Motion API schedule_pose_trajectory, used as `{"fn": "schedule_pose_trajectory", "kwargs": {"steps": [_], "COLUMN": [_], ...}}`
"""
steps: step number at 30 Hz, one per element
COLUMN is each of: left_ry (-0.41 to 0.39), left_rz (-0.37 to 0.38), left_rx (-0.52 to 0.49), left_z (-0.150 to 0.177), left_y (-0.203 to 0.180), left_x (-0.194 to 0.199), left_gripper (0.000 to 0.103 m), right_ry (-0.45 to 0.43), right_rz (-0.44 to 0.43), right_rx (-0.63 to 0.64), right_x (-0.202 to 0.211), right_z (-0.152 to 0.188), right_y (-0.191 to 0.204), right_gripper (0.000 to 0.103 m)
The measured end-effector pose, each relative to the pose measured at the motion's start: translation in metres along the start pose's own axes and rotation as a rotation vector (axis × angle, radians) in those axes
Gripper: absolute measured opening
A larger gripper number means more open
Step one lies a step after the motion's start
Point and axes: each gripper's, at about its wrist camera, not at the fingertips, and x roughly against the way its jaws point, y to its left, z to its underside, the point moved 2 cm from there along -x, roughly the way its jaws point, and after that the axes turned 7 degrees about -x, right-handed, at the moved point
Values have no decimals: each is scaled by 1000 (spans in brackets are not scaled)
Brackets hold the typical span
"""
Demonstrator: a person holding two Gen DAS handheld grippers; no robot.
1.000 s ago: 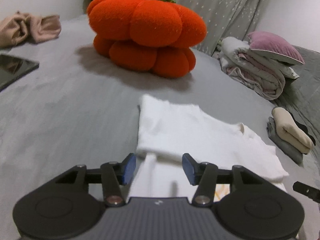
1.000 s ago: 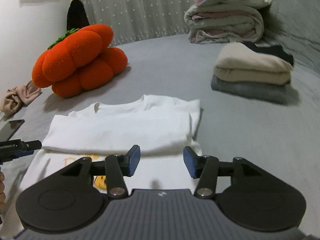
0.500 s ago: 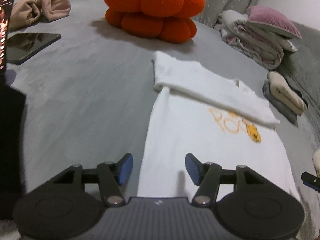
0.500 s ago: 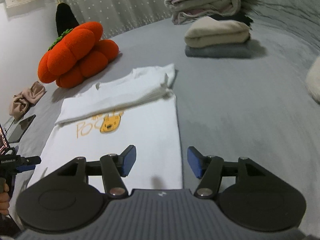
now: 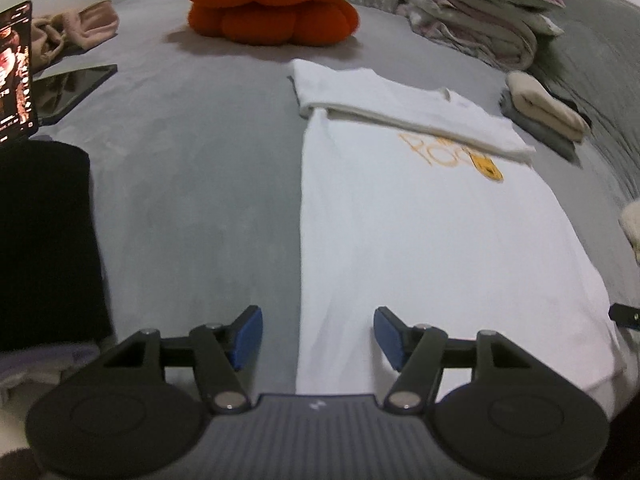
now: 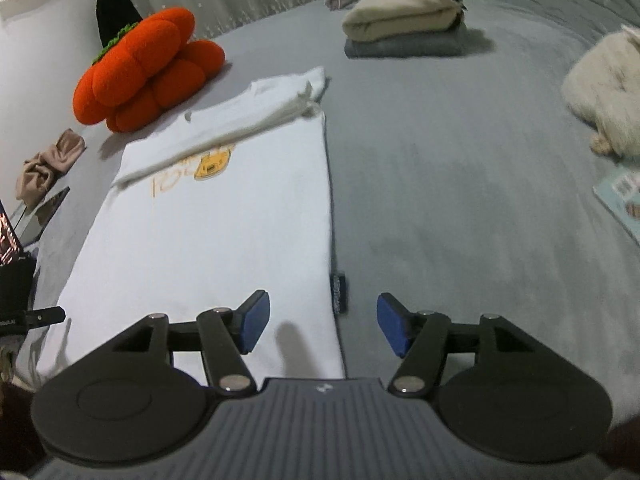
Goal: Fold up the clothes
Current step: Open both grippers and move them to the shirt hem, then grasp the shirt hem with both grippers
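A white T-shirt [image 5: 420, 216] [image 6: 216, 216] with an orange print lies flat on the grey bed, its top part folded down over the chest. My left gripper [image 5: 318, 334] hovers over the shirt's near left edge, jaws wide apart with nothing pinched; the shirt edge runs between the blue pads [image 5: 246, 334]. My right gripper [image 6: 322, 326] hovers over the near right edge, open too, with the hem corner and a small dark label [image 6: 339, 292] between its fingers. The tip of the other gripper shows at each view's side.
An orange pumpkin cushion [image 5: 268, 0] [image 6: 148, 68] sits beyond the shirt. Folded beige and grey clothes [image 6: 402, 26], a folded blanket pile [image 5: 480, 20], a tablet [image 5: 68, 88], a lit phone [image 5: 16, 68], a pink cloth [image 5: 72, 34], and a fluffy cream item [image 6: 604, 84] lie around.
Both grippers have pulled back from the folded top of the shirt to its near hem, and their jaws have spread wider. The shirt's lower body and print have come into view.
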Motion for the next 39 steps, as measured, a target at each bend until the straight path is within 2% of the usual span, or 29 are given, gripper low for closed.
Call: {"fn": "schedule_pose_trajectory", "kwargs": {"steps": [5,10,13,18,24,27,37,39], "left_ry": [28,40,38,42,66,76,121,126], "left_rz": [36,106,162,281,367,397,500,511], "left_rx": [-46,-48,4,114,164,185,212,224], "left_z": [10,19,21,23,26,27,31,32], "left_y": [-4,-1,11,31,33,35,35,36], "left_x": [7,14,14,8,1,-2,-12,-13], "left_gripper": [60,50,43,37,23,21,19,15], "right_ry": [20,45,74,117,165,174,209,217], "right_rz": [-24,-47,-86,-181,-237,-240,-313,-331], "right_rx": [-13,2,-17,-141,-205,-201,-210,-225], "right_x": [9,19,22,22,18,18,11,11], "right_z": [16,25,28,25,21,20,19,19], "right_y": [-6,-9,-13,-29,-34,-35,-41,-45], "right_gripper": [64,64,64,63,59,56,55,47]}}
